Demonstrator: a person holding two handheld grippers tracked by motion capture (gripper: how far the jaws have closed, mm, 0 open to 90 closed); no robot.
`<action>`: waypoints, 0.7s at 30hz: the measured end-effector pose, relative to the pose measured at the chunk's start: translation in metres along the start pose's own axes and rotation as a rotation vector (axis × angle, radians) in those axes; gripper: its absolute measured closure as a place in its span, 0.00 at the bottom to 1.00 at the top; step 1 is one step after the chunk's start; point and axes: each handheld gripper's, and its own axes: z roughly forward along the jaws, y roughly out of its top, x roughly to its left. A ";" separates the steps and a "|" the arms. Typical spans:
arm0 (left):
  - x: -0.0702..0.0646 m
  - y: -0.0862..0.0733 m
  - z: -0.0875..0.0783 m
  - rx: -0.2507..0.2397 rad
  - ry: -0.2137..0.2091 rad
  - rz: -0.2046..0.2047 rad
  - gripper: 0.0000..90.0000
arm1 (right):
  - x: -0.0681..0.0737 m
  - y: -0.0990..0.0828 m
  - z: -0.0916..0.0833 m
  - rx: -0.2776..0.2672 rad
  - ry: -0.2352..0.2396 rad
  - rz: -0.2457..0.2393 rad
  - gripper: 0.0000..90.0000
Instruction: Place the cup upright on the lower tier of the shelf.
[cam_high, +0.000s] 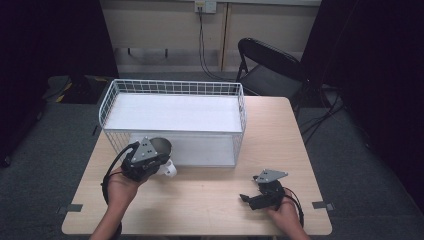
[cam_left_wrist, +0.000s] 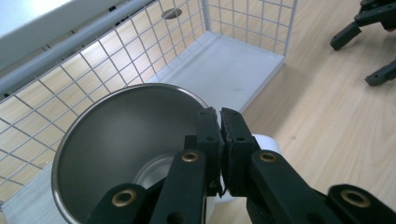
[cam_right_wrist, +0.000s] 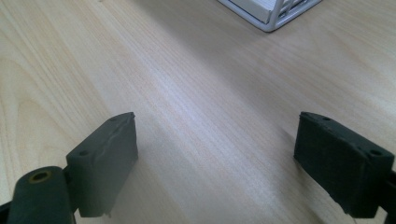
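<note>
A wooden table (cam_high: 210, 195) is standing on grey carpet, a wire rack (cam_high: 172, 120) on it; the left gripper (cam_high: 159, 161) is clenching the rim of a steel cup (cam_left_wrist: 126, 140), tilted, mouth facing the rack's lower shelf; the right gripper (cam_high: 250, 192) is resting released.

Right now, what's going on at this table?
A person works with a claw in each hand. The left claw is shut on the rim of a steel-lined white cup, holding it tilted at the open front of the white wire shelf rack, near its lower level. The right claw rests open over bare wooden table, apart from the rack, holding nothing.
</note>
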 end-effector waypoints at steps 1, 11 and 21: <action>0.000 0.001 0.001 0.005 0.009 0.008 0.98 | 0.000 0.000 0.000 0.000 0.000 0.000 0.14; 0.006 0.001 0.009 0.009 0.032 0.007 0.98 | 0.000 0.000 0.000 0.000 0.001 -0.001 0.14; 0.009 0.001 0.016 0.011 0.059 0.005 0.98 | 0.000 0.000 0.000 0.000 0.001 -0.001 0.14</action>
